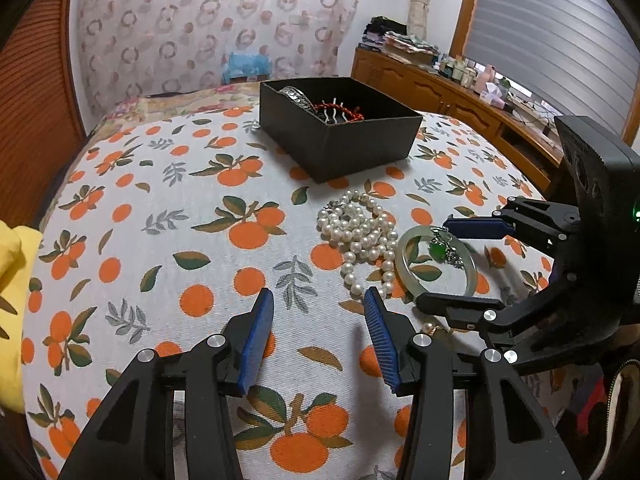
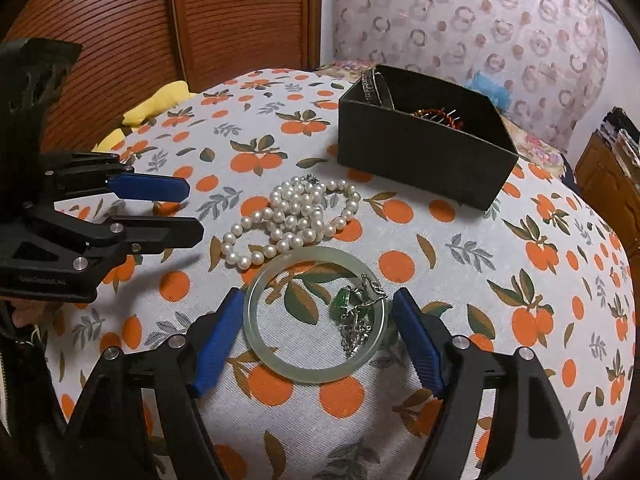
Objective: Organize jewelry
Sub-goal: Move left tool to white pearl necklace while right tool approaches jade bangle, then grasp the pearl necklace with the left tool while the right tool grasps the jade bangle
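Note:
A pale green jade bangle (image 2: 316,376) lies flat on the orange-print cloth, with a green pendant (image 2: 345,300) and its silver chain (image 2: 356,332) inside the ring. My right gripper (image 2: 318,294) is open and straddles the bangle, its pads just outside the rim. Just beyond the bangle is a heap of pearl necklace (image 2: 296,216). My left gripper (image 1: 318,292) is open over bare cloth with nothing between its fingers, left of the pearl necklace (image 1: 360,236) and the bangle (image 1: 401,264). A black box (image 1: 360,148) at the back holds a silver band (image 1: 298,98) and a red twisted piece (image 1: 340,112).
The orange-print cloth (image 1: 180,220) covers a bed. A yellow cloth (image 1: 12,264) lies at its left edge. A wooden dresser (image 1: 440,92) crowded with small things stands to the right. A slatted wooden door (image 2: 200,20) is behind on the left.

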Tool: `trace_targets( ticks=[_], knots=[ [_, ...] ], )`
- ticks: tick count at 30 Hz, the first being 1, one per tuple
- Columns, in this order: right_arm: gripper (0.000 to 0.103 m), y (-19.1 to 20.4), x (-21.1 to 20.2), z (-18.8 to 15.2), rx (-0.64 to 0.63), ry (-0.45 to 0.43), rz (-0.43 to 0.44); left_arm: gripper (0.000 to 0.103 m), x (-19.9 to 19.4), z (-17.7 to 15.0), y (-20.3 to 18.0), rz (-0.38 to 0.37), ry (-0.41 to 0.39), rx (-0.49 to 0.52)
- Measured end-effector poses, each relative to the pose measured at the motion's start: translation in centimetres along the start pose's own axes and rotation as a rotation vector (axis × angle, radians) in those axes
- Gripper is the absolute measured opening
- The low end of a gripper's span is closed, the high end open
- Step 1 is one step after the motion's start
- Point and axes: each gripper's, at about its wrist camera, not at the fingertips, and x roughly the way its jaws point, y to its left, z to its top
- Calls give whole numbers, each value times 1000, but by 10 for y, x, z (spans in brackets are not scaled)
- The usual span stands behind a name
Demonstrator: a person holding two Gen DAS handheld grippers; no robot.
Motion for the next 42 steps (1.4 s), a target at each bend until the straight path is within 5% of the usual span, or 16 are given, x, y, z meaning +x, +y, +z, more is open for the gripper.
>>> trace_targets(
  ticks=[11,16,28,30,31,34,42],
  knots=[
    [74,-18,-22,-3,51,-75,-41,44,22,16,-13,-26,39,48],
    [74,-30,-35,-2,78,-107,-50,23,31,21,-17,-19,51,71],
    [74,-33,-44,0,79,-128,-56,23,38,29,-22,20,54,118],
    [74,-32,-45,0,75,-130,-57,19,39,30,-22,24,53,124],
    [74,-32,-46,0,73,-130,-56,7,39,31,-22,23,55,128],
    [74,-32,-47,2,72,-132,-59,7,36,33,-21,-25,65,114],
    [74,-37,-66,18,64,-171,-74,7,-21,64,-29,-24,-82,129]
  ],
)
